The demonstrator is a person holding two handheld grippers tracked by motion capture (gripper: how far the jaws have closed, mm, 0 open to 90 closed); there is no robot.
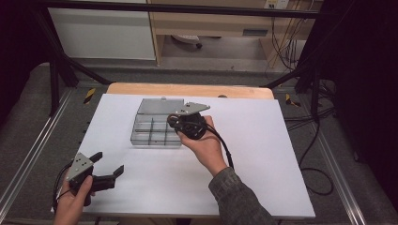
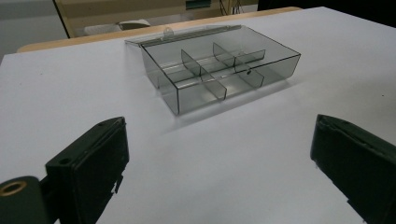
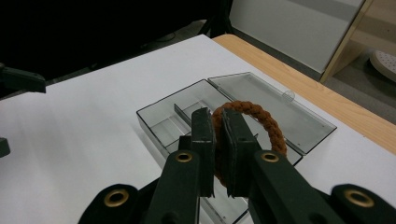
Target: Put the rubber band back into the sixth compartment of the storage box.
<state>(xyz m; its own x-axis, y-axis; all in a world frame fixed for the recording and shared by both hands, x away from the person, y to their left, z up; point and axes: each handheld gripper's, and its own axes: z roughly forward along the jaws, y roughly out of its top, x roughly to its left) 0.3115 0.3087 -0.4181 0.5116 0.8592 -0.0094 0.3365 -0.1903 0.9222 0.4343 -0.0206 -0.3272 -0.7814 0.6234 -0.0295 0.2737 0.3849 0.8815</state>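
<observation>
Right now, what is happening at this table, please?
A person works at a white table with a gripper in each hand. The right gripper has its jaws shut on a brown braided ring and holds it above a clear plastic box with compartments, whose lid lies open behind it. The compartments that can be seen look empty. The left gripper rests near the front left corner of the table with its jaws open and nothing between them.

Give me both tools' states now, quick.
Left tool: open, empty.
Right tool: closed on the brown braided ring, above the divided box.
</observation>
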